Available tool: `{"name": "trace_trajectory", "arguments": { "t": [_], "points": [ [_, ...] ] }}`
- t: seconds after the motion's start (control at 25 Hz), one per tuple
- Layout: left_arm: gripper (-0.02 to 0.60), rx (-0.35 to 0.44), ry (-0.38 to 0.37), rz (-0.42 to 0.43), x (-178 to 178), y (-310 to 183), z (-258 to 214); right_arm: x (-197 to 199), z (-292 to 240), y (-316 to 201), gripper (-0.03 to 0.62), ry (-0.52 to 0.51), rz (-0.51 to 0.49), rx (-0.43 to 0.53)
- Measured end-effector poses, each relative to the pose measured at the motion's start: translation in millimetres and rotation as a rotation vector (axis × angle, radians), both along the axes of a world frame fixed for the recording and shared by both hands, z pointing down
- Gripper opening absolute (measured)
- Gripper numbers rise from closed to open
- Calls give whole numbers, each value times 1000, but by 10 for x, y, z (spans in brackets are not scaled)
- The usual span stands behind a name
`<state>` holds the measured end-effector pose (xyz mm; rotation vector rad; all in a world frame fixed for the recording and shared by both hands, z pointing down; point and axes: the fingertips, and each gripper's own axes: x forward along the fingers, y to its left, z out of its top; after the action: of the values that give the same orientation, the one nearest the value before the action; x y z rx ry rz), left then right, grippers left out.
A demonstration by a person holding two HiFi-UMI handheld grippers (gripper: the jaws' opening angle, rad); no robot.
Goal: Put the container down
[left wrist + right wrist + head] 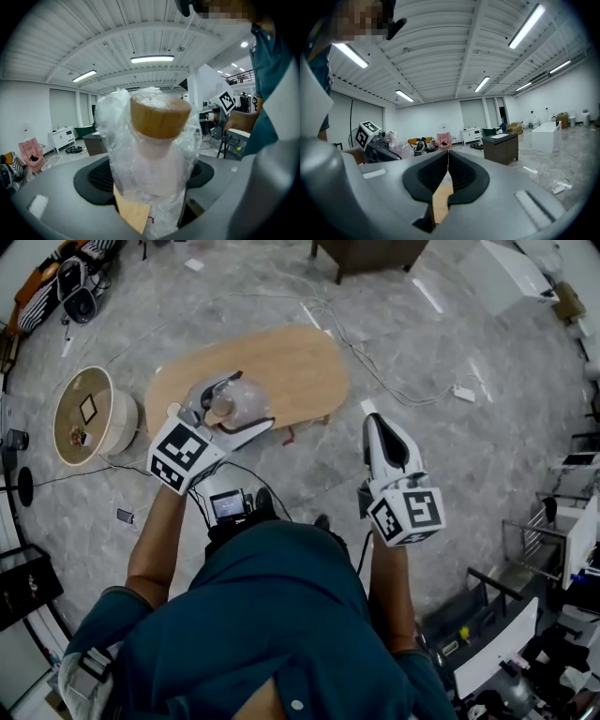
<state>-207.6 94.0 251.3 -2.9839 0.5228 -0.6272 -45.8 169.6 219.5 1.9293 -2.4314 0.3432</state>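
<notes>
The jaws of the left gripper (227, 407) clamp the plastic-wrapped container (157, 154) above the wooden bench (300, 362). It should be lowered upright until it rests, then released. The right gripper (371, 416) has its jaws together, empty.

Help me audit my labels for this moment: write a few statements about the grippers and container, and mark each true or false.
1. The left gripper is shut on the container. True.
2. The right gripper is open. False: its jaws are together, with nothing between them.
3. The container has a wooden lid. True.
4. The container is bare. False: clear plastic wraps it.
5. The table is white. False: it is light wood.
</notes>
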Motion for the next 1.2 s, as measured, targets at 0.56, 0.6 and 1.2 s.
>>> {"name": "trace_trajectory", "arguments": {
  "t": [0.56,0.6,1.2],
  "points": [
    [393,-13,34,53,-68,-571,-35,-62,-65,-412,11,35,64,-18],
    [393,-14,30,46,-39,-598,-34,-15,-57,-449,12,31,59,-19],
    [393,-18,-22,-234,741,-1152,-72,1083,25,-1522,12,-50,-179,14]
  ]
}}
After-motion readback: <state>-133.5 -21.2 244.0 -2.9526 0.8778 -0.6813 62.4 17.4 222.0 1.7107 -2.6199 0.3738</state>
